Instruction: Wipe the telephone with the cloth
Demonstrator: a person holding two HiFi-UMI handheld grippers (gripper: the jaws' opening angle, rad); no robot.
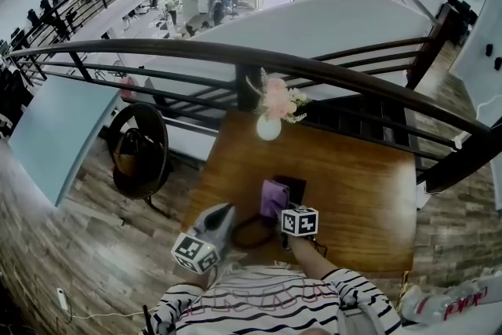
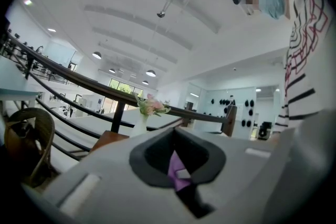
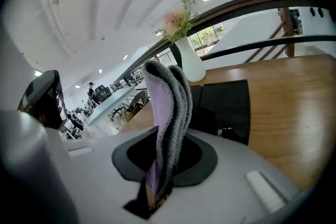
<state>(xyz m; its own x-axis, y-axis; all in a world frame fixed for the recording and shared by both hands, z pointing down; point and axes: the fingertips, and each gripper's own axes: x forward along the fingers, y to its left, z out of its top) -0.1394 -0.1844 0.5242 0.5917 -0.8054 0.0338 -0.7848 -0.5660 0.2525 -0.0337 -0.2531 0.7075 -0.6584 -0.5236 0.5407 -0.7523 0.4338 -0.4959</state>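
The black telephone (image 1: 296,186) lies on the wooden table (image 1: 353,192), near its front edge. A purple and grey cloth (image 1: 274,198) stands folded just left of the phone, and my right gripper (image 1: 281,213) is shut on it. In the right gripper view the cloth (image 3: 168,107) rises upright out of that gripper (image 3: 163,165), with the telephone (image 3: 226,107) flat on the table behind it. My left gripper (image 1: 226,213) hangs at the table's left front edge, apart from the cloth. In its own view that gripper (image 2: 181,165) looks shut, with a purple scrap showing in the slot.
A white vase of pink flowers (image 1: 268,127) stands at the table's far edge, against a dark railing (image 1: 251,59). A round wicker chair (image 1: 140,149) holding a bag sits on the floor to the left. A dark cord loop (image 1: 251,235) lies by the grippers.
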